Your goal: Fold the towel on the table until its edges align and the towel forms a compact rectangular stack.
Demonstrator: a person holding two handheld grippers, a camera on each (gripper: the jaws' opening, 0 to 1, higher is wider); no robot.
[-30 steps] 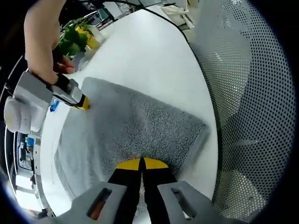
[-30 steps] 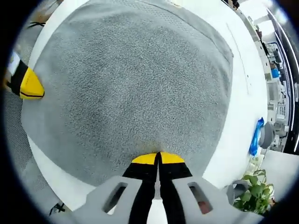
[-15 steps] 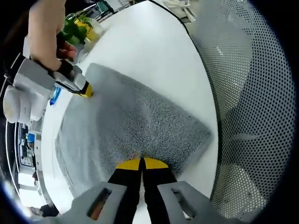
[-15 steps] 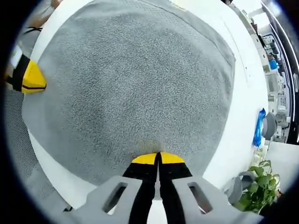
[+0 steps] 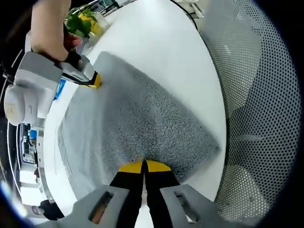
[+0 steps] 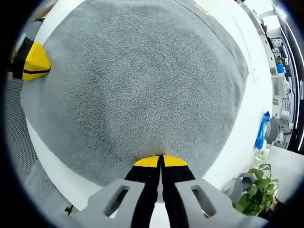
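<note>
A grey towel [image 5: 137, 118] lies spread on the white round table [image 5: 156, 42]. At its near edge my left gripper [image 5: 144, 166] is shut on the cloth. The right gripper [image 5: 92, 80], held by a hand, pinches the towel's far-left corner in the left gripper view. In the right gripper view the towel [image 6: 137, 80] spreads wide ahead, and my right gripper [image 6: 160, 161] is shut on its near edge. The left gripper's yellow tip [image 6: 34, 64] sits at the towel's left corner there.
A perforated white mesh chair [image 5: 256, 95] stands close beyond the table's edge on the right. A green plant [image 5: 80, 21] sits at the table's far side, also the plant [image 6: 254, 194] at lower right. A blue object [image 6: 260, 130] lies off the table.
Both grippers have stayed shut on the towel. Each view has shifted a little, so the other gripper's tip now sits higher in it and the towel looks more stretched out.
</note>
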